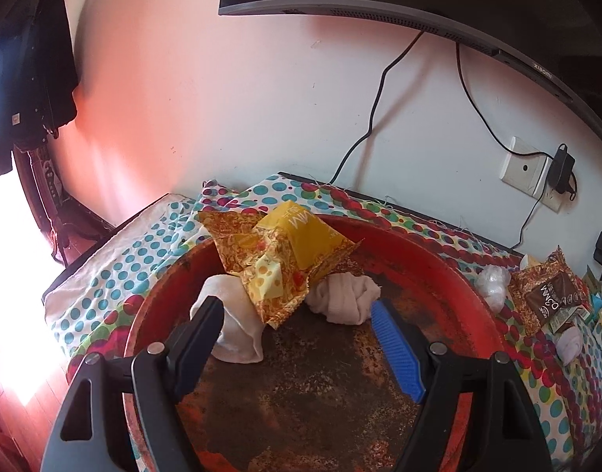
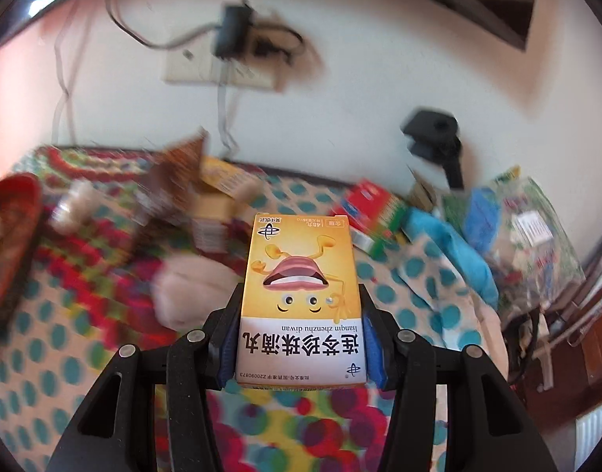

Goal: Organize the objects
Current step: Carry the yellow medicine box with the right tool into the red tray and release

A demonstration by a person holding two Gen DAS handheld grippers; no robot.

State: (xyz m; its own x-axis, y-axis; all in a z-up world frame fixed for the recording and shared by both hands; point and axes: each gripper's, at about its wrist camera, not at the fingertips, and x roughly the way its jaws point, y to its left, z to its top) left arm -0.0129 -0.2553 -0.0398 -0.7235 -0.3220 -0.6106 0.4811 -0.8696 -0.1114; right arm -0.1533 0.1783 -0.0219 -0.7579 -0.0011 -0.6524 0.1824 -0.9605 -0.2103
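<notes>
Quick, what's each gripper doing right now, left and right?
Left gripper: open, empty, above the red basin.
Right gripper: shut on the yellow medicine box.

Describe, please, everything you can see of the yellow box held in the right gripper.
The yellow box looks like thin printed cardboard, a flat rectangle. Its far part is yellow-orange with a cartoon face, big open lips and raised arms; its near part is white with bold black Chinese characters, all reading upside down here. It lies lengthwise along the right gripper, both narrow sides clamped by the fingers, above the dotted cloth.

The yellow box (image 2: 301, 299) clamped in the right tongs (image 2: 299, 338) reads "lianqin zhenzhu diwan" upside down; the monitor (image 1: 418, 4) above the left tongs reads "xiaomi".
</notes>
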